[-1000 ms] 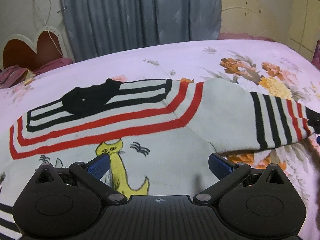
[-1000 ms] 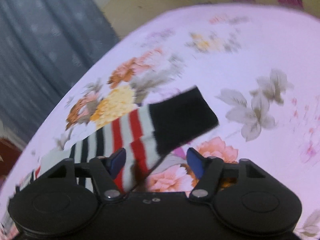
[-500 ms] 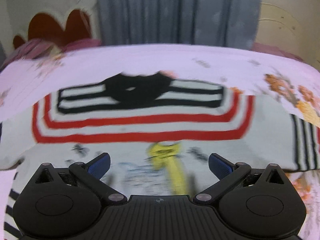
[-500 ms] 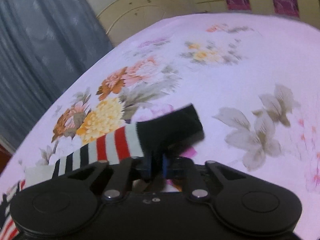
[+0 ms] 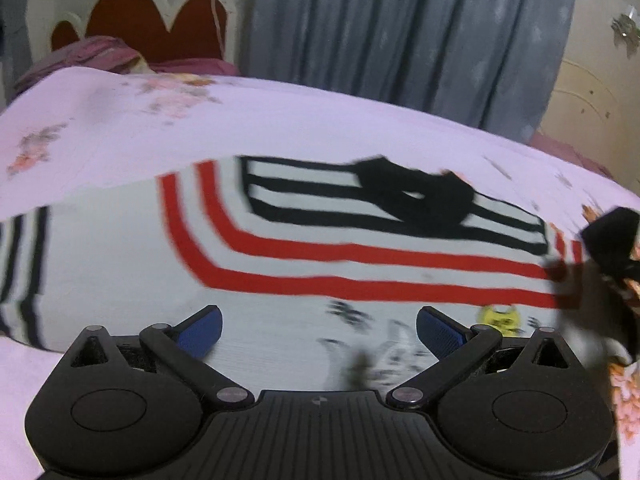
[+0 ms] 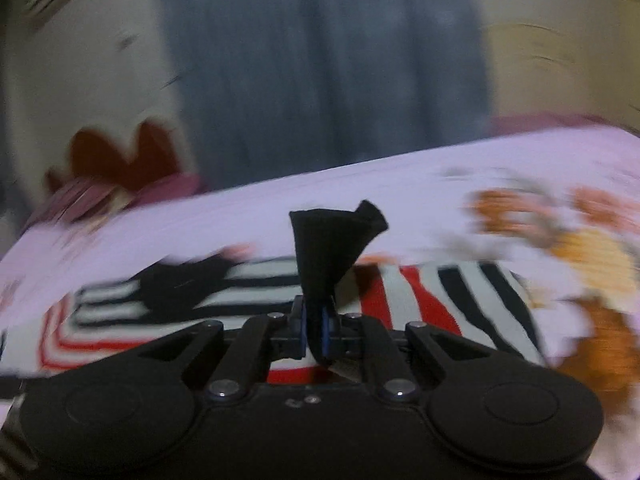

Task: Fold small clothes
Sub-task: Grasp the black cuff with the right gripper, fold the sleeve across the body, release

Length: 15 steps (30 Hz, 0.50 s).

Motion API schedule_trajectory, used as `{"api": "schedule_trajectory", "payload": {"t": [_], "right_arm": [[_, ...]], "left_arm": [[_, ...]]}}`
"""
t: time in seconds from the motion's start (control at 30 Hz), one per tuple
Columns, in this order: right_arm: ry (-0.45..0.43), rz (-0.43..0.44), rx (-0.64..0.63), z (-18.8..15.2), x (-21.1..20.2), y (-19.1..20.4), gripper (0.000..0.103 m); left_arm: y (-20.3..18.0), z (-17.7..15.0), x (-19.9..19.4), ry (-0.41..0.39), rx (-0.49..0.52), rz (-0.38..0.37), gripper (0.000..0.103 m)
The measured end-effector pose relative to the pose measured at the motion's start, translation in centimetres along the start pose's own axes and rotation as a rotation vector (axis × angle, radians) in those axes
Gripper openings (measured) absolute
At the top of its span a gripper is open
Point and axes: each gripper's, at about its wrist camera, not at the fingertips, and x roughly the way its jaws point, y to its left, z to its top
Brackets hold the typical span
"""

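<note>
A small white sweater with red and black stripes, a black collar and a yellow cat print lies flat on the bed. My left gripper is open and empty, low over the sweater's chest. My right gripper is shut on the black cuff of the right sleeve and holds it lifted over the sweater body. The striped sleeve bends beneath it. The raised cuff also shows at the right edge of the left wrist view.
The bed has a pink floral sheet. A grey curtain hangs behind it. A red heart-shaped headboard and purple bedding are at the far left. A cream wall panel stands at the right.
My right gripper closed on the sleeve cuff, lifted it and swung it left over the sweater. My left gripper stayed open and shifted left along the sweater.
</note>
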Motion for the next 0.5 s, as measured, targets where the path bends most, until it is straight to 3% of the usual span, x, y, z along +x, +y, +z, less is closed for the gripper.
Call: {"api": "schedule_trajectory", "payload": {"t": [0.13, 0.27, 0.33, 0.4, 0.5], "right_arm": [[0.08, 0.087, -0.111, -1.8, 3.1, 7.0, 0.007], [0.189, 0.13, -0.196, -4.3, 6.1, 10.8, 0.008], [0.197, 0.135, -0.242, -5.9, 6.2, 12.2, 0.015], [0.184, 0.155, -0.27, -6.4, 5.3, 12.8, 0.037], [0.151, 0.197, -0.196, -5.4, 3.4, 11.7, 0.037]], "left_arm": [[3.3, 0.0, -0.4, -0.003, -0.022, 0.001, 0.102], [5.5, -0.5, -0.8, 0.003, -0.053, -0.01, 0.102], [5.7, -0.6, -0.8, -0.003, -0.063, -0.031, 0.102], [5.1, -0.4, -0.7, -0.018, -0.06, -0.067, 0.102], [3.2, 0.2, -0.5, -0.032, -0.052, -0.155, 0.102]]}}
